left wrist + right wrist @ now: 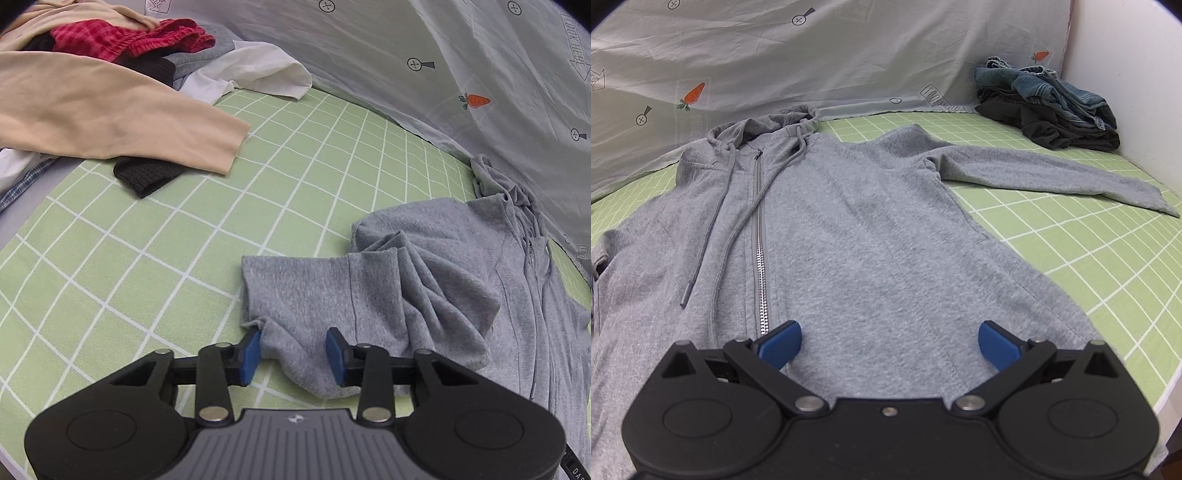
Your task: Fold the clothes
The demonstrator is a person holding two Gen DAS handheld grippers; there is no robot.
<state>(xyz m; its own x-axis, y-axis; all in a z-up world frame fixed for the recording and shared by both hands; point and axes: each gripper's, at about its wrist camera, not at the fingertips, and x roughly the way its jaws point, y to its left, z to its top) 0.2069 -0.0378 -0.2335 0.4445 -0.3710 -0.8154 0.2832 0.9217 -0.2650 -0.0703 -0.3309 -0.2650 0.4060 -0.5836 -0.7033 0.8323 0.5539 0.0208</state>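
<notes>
A grey zip-up hoodie point(868, 221) lies face up on the green checked bedsheet point(1089, 240), hood at the far end and one sleeve point(1052, 177) stretched out to the right. My right gripper point(890, 343) hovers open over the lower front of the hoodie, just right of the zipper point(759, 236), with nothing between its pads. In the left wrist view the hoodie's other sleeve point(303, 291) lies crumpled towards me. My left gripper point(293, 354) is shut on its cuff, grey cloth bunched between the blue pads point(251, 354).
A heap of unfolded clothes point(92, 92), beige, red, black and white, lies at the far left of the bed. Folded jeans and dark garments point(1052, 103) sit in the far right corner by a white wall point(1126, 74). A pale carrot-print cover point(812, 55) rises along the back.
</notes>
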